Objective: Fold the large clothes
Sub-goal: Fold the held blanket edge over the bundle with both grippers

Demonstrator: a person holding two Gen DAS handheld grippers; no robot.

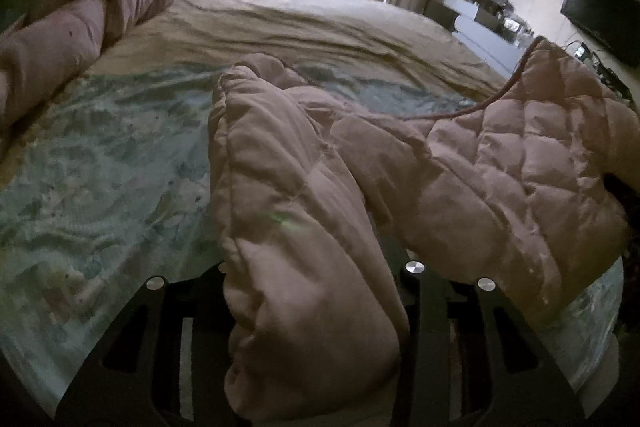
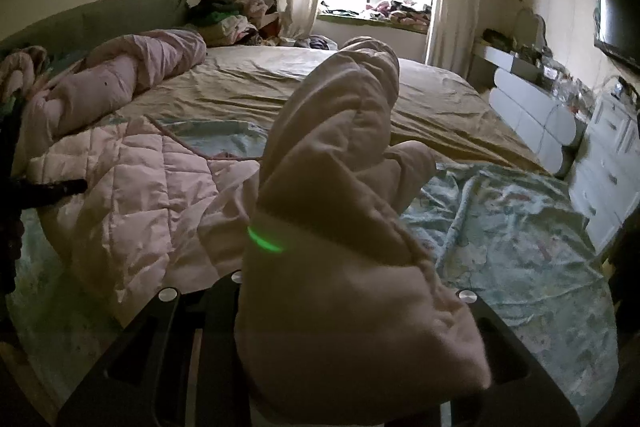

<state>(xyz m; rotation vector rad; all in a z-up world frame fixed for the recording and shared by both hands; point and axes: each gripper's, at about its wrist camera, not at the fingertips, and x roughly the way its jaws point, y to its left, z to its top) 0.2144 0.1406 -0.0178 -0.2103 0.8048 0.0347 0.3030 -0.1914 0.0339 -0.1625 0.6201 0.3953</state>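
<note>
Pink quilted fabric fills both views: a large padded jacket [image 1: 500, 163] lies spread on the bed [image 1: 320, 23], over a pale blue patterned sheet [image 1: 100, 155]. In the left wrist view, 1 sleeve of it [image 1: 288, 227] runs from the bed down into the left gripper [image 1: 316, 275]. The jaws stand only a little apart, and the thick cloth fills the gap between them, so the sleeve is pinched and held. In the right wrist view, the right gripper [image 2: 352, 291] has a bunched fold of the same jacket [image 2: 344, 155], which rises above the bed. Its jaws are also narrow, closed on the padding. The fingertips of both grippers are hidden under the fabric. A rolled pink duvet [image 2: 132, 71] lies near the headboard.
</note>
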